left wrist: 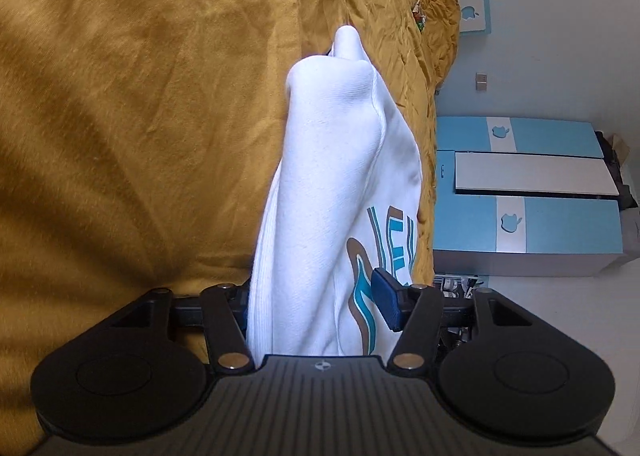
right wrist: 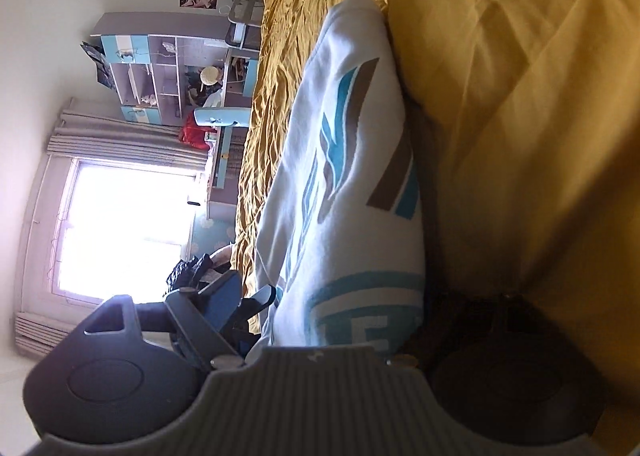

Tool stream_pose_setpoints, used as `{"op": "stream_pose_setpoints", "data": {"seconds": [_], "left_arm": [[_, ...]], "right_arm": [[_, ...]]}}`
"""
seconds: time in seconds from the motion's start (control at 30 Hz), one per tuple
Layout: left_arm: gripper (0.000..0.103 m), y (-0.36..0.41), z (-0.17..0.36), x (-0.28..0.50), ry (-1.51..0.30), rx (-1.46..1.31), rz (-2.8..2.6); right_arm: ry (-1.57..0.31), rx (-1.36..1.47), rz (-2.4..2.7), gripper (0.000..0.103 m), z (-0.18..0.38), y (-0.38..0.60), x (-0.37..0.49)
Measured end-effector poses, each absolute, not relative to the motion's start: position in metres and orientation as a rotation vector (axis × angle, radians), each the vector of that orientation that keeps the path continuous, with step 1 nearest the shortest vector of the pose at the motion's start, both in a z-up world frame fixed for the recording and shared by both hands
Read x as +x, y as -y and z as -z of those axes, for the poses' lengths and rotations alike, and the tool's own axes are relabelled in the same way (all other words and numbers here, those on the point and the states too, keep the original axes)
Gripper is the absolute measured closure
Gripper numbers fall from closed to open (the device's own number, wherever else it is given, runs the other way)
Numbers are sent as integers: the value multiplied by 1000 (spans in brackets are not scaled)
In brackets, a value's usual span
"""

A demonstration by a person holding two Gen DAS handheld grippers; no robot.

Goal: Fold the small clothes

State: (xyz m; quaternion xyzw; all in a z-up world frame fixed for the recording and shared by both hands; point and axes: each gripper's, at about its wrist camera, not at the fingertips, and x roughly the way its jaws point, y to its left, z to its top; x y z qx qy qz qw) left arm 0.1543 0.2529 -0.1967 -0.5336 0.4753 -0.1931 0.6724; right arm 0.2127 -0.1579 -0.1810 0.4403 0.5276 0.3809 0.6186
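The white garment (left wrist: 336, 183) with teal and brown print runs straight ahead from between the jaws of the left gripper (left wrist: 316, 300), which stand released around it, and lies on the mustard bedspread (left wrist: 140, 115). The right gripper (right wrist: 340, 312) is likewise released, with the cloth between its jaws.

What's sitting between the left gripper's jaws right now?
In the left wrist view, the white printed garment runs up between the jaws of the left gripper, over the mustard bedspread.
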Motion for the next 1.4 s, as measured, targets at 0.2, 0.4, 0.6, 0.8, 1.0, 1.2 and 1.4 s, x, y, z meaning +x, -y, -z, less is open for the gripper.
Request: {"op": "stream_pose_setpoints", "data": {"seconds": [0.2, 0.4, 0.6, 0.8, 1.0, 1.2, 1.4], "left_arm": [[51, -251, 192, 151, -1068, -1155, 410], [64, -238, 169, 139, -1039, -1060, 297], [70, -200, 121, 127, -971, -720, 174], [73, -122, 79, 101, -869, -251, 16], [81, -83, 71, 95, -814, -137, -61], [82, -78, 61, 92, -773, -147, -76], [83, -69, 40, 86, -732, -136, -92]], "right_arm": [[-1238, 964, -791, 67, 186, 156, 210], [-1191, 716, -741, 75, 160, 140, 203], [-1026, 216, -684, 78, 107, 96, 176], [-875, -107, -576, 80, 83, 63, 144], [-737, -332, -535, 83, 73, 37, 114], [-686, -296, -531, 84, 65, 41, 110], [-640, -207, -535, 84, 47, 57, 101]]}}
